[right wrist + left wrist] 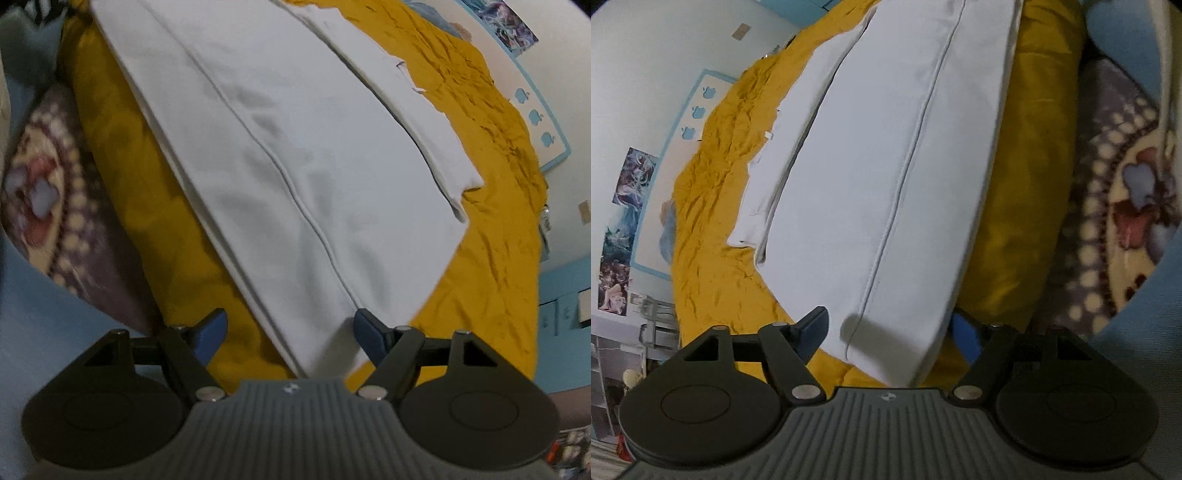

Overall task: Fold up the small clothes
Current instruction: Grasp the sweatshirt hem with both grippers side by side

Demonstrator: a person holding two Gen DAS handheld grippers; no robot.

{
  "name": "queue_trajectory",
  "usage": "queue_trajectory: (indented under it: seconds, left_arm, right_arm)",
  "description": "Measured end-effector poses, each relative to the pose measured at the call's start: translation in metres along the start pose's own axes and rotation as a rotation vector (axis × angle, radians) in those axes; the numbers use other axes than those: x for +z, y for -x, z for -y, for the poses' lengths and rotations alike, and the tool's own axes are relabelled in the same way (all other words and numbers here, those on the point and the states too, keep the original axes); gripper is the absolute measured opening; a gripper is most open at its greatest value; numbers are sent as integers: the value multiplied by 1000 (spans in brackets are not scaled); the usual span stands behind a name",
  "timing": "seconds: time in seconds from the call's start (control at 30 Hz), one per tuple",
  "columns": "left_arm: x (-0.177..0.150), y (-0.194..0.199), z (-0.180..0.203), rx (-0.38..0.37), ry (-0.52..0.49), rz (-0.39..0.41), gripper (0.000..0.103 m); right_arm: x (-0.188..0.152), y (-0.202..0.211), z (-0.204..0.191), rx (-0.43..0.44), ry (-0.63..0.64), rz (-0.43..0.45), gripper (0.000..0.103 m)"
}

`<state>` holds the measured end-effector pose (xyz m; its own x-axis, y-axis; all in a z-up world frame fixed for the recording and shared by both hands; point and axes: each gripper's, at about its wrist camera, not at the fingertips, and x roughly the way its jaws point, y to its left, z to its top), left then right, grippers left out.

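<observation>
Left wrist view, white garment (pixel 886 177) lengthwise away, seam (pixel 908 166) along it.

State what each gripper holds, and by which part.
Nothing is held. The left gripper and the right gripper are both open, each straddling a near corner of the white garment on the yellow sheet, fingers unclosed.

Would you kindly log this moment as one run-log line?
left hand-held gripper: open at white garment edge | right hand-held gripper: open at garment edge | garment: flat on yellow bedspread
</observation>
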<state>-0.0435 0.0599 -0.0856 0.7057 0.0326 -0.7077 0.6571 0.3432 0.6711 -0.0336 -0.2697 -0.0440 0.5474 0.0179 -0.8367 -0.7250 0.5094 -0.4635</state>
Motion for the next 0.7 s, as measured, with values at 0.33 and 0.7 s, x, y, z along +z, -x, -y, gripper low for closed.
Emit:
queue_trajectory:
  seconds: [0.33,0.7]
  left_arm:
    - [0,-3,-24,-48,129,6,37]
    - [14,23,-89,-79,449,63,8]
  right_arm:
    - [-6,-2,-6,-115,122,16,36]
    - [5,34,15,-159,149,82,0]
